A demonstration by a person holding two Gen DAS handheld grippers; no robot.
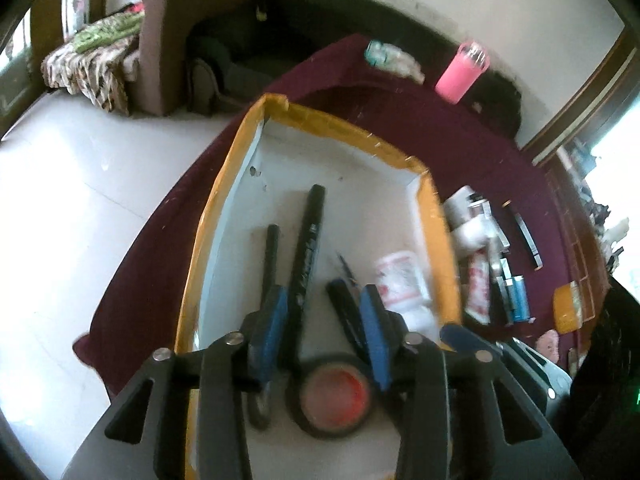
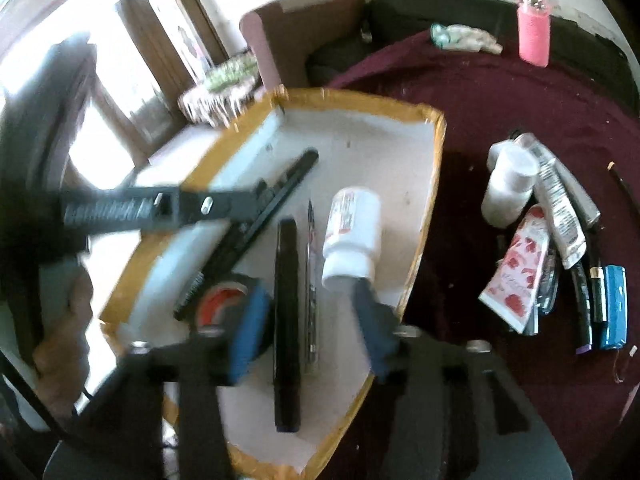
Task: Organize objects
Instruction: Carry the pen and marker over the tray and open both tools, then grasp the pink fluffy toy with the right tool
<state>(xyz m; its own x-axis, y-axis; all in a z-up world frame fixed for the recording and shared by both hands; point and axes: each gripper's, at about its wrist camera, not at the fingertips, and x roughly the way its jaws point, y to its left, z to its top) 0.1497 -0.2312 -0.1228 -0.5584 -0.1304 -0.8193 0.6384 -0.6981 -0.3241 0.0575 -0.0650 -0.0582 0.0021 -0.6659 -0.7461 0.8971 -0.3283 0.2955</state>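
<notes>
I am holding my left gripper [image 1: 324, 320] over the shallow white tray with tan tape along its rim [image 1: 224, 184], which is sitting on the dark maroon cloth [image 1: 400, 116], and its blue-padded jaws are standing apart, pinching nothing. Running up between them is the long black marker [image 1: 306, 240]; a thinner black pen [image 1: 272, 256] is lying just outside the left jaw, and a second short black marker [image 1: 344, 312] is lying just inside the right jaw. Right below the jaws, close to the camera, the roll of black tape with a red core [image 1: 334, 394] is lying flat on the tray floor. My right gripper [image 2: 310, 318] is hovering over the same tray with its jaws spread wide, gripping nothing. Between them a thick black marker [image 2: 286, 320] and a slim silver pen [image 2: 310, 280] are lying side by side, and the small white bottle with a red-printed label [image 2: 352, 232] is lying on its side just ahead of the right jaw, its cap end almost at the fingertip. Well off to the right of these jaws, a heap of tubes, a white bottle and a blue lighter [image 2: 552, 240] is waiting on the cloth, outside the tray. Far ahead, a pink cylindrical container [image 2: 534, 36] is standing upright.
</notes>
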